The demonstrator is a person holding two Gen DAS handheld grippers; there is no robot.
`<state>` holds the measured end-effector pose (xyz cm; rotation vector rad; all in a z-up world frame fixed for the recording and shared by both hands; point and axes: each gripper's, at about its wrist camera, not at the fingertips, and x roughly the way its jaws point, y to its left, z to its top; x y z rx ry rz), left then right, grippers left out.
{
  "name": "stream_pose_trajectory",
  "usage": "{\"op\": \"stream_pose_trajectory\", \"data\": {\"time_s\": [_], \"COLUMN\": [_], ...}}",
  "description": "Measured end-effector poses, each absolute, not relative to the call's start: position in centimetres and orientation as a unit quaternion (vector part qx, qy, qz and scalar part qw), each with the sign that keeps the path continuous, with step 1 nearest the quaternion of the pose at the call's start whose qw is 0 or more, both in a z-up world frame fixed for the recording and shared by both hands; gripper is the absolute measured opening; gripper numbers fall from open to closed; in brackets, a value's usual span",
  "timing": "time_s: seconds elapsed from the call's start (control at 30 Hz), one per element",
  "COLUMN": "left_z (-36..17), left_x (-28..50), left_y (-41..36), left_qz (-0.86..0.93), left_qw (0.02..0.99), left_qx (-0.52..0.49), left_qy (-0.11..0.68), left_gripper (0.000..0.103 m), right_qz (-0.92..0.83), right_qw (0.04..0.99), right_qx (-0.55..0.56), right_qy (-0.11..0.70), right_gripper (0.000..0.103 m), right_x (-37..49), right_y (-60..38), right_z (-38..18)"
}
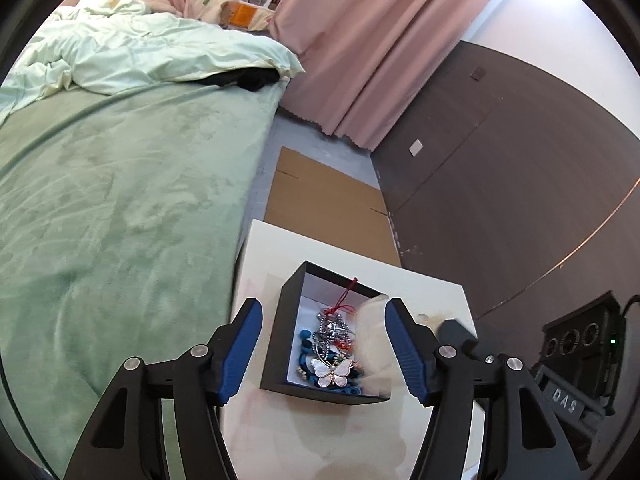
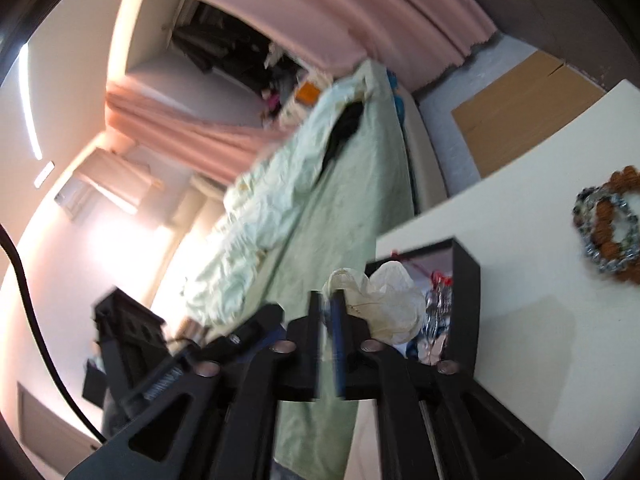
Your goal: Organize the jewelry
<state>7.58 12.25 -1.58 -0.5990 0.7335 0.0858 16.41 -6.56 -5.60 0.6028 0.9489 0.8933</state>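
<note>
A black jewelry box (image 1: 280,340) stands open on the white table (image 1: 352,276). It holds a butterfly pendant (image 1: 333,372), a silver chain with a red cord (image 1: 335,326) and blue beads. My left gripper (image 1: 323,346) is open above the box, empty. My right gripper (image 2: 329,312) is shut on a crumpled white pouch (image 2: 390,300) over the box's edge (image 2: 466,300). The pouch shows blurred in the left wrist view (image 1: 374,344). Beaded bracelets (image 2: 610,226) lie on the table to the right.
A bed with a green blanket (image 1: 120,220) runs along the table's left side. Flat cardboard (image 1: 320,196) lies on the floor beyond the table. Pink curtains (image 1: 360,40) and a dark wall (image 1: 520,160) stand behind. A black device (image 1: 580,344) sits at the right.
</note>
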Motion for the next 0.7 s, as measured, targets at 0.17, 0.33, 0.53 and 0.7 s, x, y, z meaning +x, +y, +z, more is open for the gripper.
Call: {"op": "stream_pose_trajectory", "data": {"time_s": [0.17, 0.33, 0.53, 0.7], "left_z": [-1.5, -1.5, -1.7, -1.6], "left_x": [7.7, 8.1, 9.0, 9.5], "left_y": [12.0, 11.0, 9.1, 7.7], "left_qz": [0.039, 0.032, 0.023, 0.021], "left_qw": [0.89, 0.891, 0.892, 0.897], "left_qx": [-0.288, -0.279, -0.266, -0.26], "left_qy": [0.351, 0.357, 0.363, 0.358], "left_gripper": [0.07, 0.07, 0.071, 0.085], "right_qz": [0.372, 0.322, 0.277, 0.239], "right_qw": [0.777, 0.791, 0.803, 0.808], "right_qx": [0.273, 0.275, 0.285, 0.297], "right_qy": [0.429, 0.441, 0.443, 0.449], "right_gripper": [0.062, 0.062, 0.062, 0.062], "right_x": [16.0, 16.4, 17.0, 17.8], "right_y": [-8.6, -11.3, -15.0, -18.3], "right_z": [-5.6, -5.9, -5.7, -6.1]}}
